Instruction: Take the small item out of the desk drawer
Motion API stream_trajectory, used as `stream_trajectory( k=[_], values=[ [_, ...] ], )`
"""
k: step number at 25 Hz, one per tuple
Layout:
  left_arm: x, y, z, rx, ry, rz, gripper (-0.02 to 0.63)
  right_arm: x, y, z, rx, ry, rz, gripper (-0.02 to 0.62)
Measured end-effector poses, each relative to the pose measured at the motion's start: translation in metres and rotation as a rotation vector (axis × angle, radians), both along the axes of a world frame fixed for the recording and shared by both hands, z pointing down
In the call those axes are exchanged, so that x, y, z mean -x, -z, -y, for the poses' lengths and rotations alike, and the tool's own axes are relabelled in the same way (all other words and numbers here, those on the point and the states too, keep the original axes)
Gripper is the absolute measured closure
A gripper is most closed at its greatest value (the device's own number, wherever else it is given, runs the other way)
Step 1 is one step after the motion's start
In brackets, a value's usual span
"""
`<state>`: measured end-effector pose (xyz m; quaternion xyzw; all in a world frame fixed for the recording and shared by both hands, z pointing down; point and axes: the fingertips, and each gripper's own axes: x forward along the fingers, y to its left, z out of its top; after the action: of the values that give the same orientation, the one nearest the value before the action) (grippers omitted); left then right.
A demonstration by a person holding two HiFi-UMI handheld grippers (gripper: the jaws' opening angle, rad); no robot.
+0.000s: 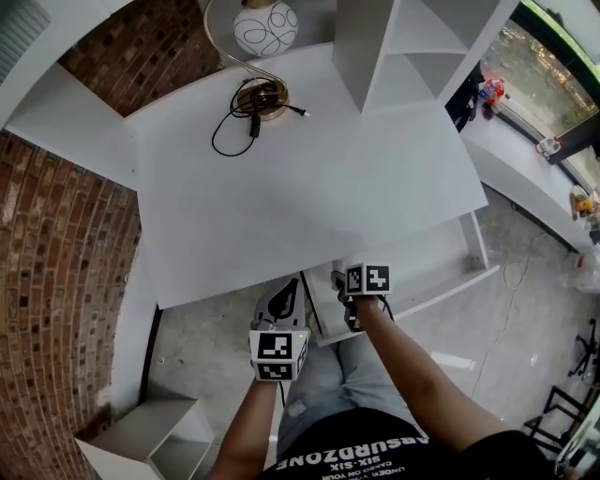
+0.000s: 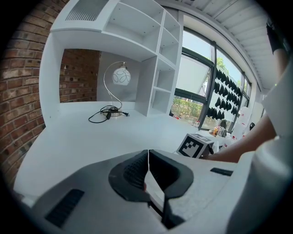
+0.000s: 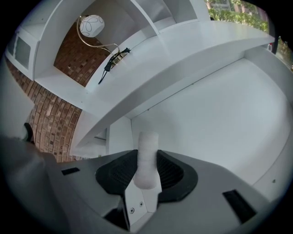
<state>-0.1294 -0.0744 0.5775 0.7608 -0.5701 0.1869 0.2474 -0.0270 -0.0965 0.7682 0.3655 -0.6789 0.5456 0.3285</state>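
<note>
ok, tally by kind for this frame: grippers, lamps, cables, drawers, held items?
grippers: 2, the left gripper shut and empty, the right gripper shut on the white roll
white roll: 1
lamp: 1
black cable: 1
drawer, open: 1
total: 6

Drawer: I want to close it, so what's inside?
Inside the drawer only bare white floor shows; the small white roll is gripped in the right tongs, whose body covers the near part.
</note>
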Motion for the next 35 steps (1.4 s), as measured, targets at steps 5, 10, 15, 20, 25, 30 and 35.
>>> stream_trajectory(
  k=[5, 10, 15, 20, 25, 30, 35],
  values=[
    [-0.006, 0.009, 0.003, -0.013, 0.008, 0.004, 0.595, -0.001, 0.015, -0.006, 0.012, 0.012, 0.052, 0.466],
    [-0.017, 0.018, 0.005, -0.016, 0.017, 0.006, 0.594, -0.010, 0.030, -0.011, 0.022, 0.016, 0.094, 0.466],
    [-0.029, 0.029, 0.006, -0.020, 0.015, 0.015, 0.595, -0.014, 0.050, -0.014, 0.016, 0.027, 0.142, 0.466],
    [-0.038, 0.037, 0.004, -0.022, 0.024, 0.019, 0.595, -0.019, 0.067, -0.019, -0.001, 0.058, 0.185, 0.466],
    [-0.045, 0.043, -0.003, -0.022, 0.030, 0.030, 0.595, -0.025, 0.086, -0.025, -0.023, 0.071, 0.235, 0.466],
    [-0.049, 0.053, -0.011, -0.030, 0.045, 0.036, 0.594, -0.028, 0.115, -0.029, -0.061, 0.096, 0.300, 0.466],
    [-0.048, 0.053, -0.020, -0.042, 0.074, 0.046, 0.595, -0.033, 0.142, -0.030, -0.109, 0.106, 0.338, 0.466]
  ],
)
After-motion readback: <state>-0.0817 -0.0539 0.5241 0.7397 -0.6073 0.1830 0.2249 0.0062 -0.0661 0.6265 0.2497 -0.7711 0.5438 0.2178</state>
